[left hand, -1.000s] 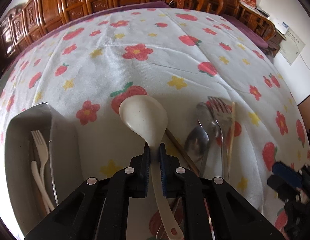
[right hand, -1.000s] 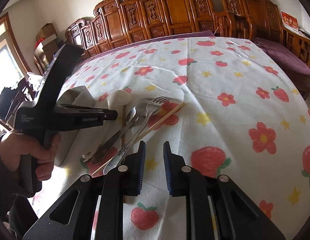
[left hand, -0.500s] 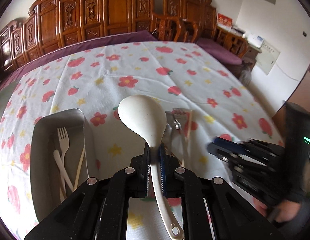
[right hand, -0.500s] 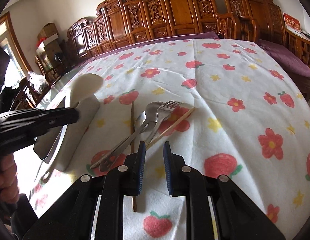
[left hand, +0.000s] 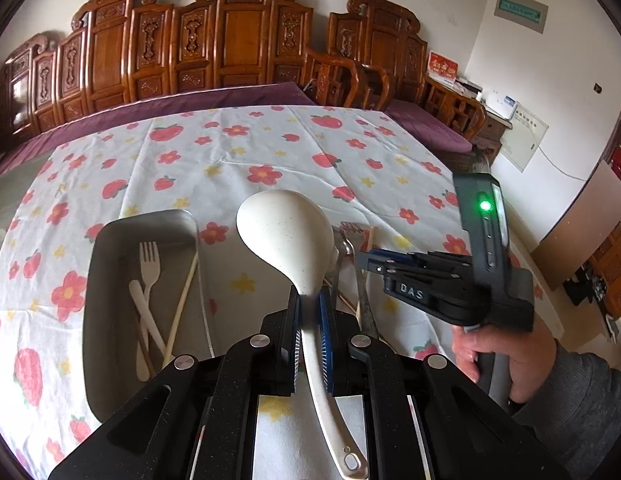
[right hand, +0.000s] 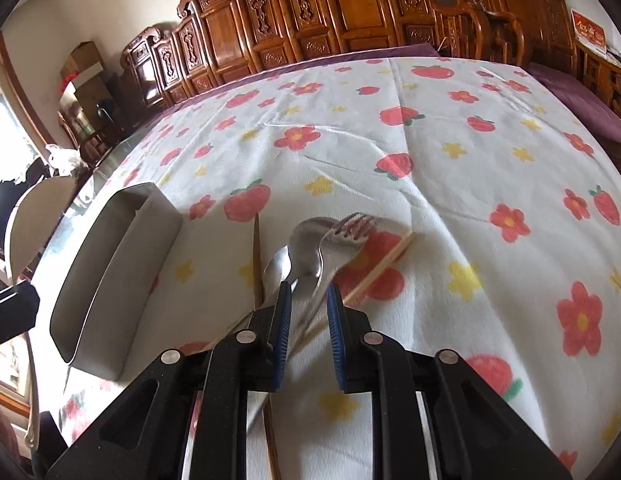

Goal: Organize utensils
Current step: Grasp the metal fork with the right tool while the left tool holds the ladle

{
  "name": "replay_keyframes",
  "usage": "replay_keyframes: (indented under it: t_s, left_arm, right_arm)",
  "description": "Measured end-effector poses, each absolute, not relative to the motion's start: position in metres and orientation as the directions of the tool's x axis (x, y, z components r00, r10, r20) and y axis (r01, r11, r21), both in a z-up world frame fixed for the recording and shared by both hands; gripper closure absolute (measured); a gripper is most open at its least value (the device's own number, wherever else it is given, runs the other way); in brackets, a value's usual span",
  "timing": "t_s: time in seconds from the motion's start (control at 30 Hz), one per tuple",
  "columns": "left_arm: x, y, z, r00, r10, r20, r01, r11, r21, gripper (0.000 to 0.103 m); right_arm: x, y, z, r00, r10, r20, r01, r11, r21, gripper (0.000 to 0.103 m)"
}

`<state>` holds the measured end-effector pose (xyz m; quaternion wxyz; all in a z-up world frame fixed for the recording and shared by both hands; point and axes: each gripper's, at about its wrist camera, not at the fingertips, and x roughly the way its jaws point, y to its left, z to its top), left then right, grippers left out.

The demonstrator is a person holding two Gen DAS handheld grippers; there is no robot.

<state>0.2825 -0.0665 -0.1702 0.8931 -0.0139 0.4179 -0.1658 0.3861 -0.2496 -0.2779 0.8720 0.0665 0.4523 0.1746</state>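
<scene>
The cream plastic ladle (left hand: 286,236) is clamped by its handle in the left gripper (left hand: 309,312), raised right of the grey metal tray (left hand: 110,240); placing it there seems next. The right gripper (right hand: 308,312), fingers narrowly parted, is lowered over the steel spoons and fork (right hand: 310,252) on the tabletop.

A row of carved wooden chairs (left hand: 230,48) lines the white wall (left hand: 510,20) behind a bench draped in a white cloth (left hand: 270,148) printed with red flowers and strawberries. Daylight enters through a window (right hand: 6,132) at the left, near stacked cardboard boxes (right hand: 84,64); a white panel (left hand: 524,136) hangs on the right wall.
</scene>
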Motion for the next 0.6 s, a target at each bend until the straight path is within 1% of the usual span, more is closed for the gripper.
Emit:
replay_keyframes:
  t_s: [0.13,0.37,0.6]
  left_arm:
    - [0.280,-0.062,-0.168,0.604,-0.305,-0.737,0.277,0.947,-0.165,0.095]
    - [0.275,-0.057,-0.163,0.611,-0.315,-0.726,0.274,0.945,-0.179,0.095]
    - [0.270,-0.049,-0.157,0.622,-0.323,-0.713,0.270,0.944,-0.191,0.095]
  right_arm:
    - [0.393,-0.243,-0.281,0.516,0.365,-0.775,-0.244,0.930,0.275,0.083]
    - [0.400,-0.226,-0.280,0.504,0.284,-0.816,-0.241,0.953,0.183,0.083]
    - [0.401,-0.228,-0.278,0.512,0.241,-0.825,-0.203,0.967,0.156,0.083]
